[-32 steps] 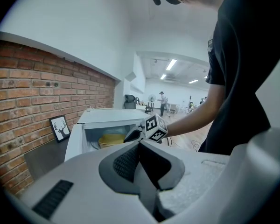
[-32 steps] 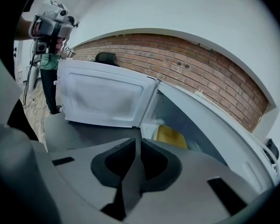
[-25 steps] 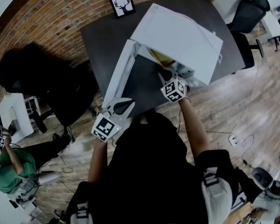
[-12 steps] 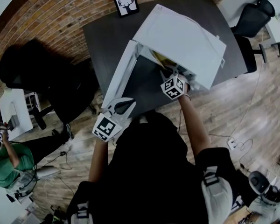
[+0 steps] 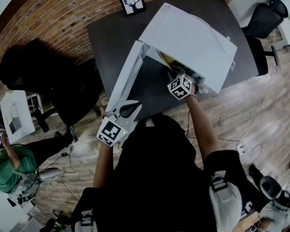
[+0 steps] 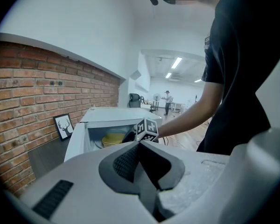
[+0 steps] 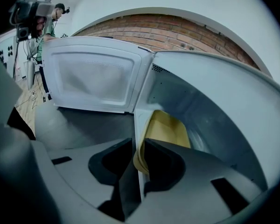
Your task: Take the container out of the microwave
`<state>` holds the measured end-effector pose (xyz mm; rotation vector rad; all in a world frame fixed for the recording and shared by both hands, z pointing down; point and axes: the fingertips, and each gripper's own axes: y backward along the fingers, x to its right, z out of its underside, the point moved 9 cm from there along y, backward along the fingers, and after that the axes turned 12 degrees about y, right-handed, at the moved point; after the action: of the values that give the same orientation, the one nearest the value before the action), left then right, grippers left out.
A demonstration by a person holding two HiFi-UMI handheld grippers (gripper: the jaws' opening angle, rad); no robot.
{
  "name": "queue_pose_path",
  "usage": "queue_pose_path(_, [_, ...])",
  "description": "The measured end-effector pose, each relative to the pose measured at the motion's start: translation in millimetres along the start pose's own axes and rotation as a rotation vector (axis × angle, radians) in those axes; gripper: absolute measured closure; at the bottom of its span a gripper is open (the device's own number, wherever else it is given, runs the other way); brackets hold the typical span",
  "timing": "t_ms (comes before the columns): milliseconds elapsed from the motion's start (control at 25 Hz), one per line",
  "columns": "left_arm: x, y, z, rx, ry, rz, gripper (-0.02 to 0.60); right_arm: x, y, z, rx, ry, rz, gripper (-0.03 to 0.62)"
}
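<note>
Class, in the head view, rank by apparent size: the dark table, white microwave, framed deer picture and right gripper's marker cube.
1. Dark grey table
2. White box-shaped microwave
3. Black-framed deer picture and right gripper's marker cube: alike, unranked; the cube is nearer the camera.

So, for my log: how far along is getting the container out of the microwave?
Done: the door is open. In hand: the right hand-held gripper grips the container by its rim, inside the microwave. Left: pulling it out.

Shallow yellow container [image 7: 170,129], inside open white microwave [image 5: 188,37]
</note>
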<state>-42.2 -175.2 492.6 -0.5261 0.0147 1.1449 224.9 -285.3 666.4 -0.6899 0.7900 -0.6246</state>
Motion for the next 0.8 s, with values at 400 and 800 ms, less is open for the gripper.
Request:
queue_pose_path(400, [0,0,-1,-0.005,0.002,-0.006,0.58,2,-8,3,-0.03,-0.02,-0.017,0.522])
queue_pose_path(800, [-1,0,-3,0.002,0.0,0.001,0.58,3,-14,4,-0.051,-0.014,-0.044,0.549])
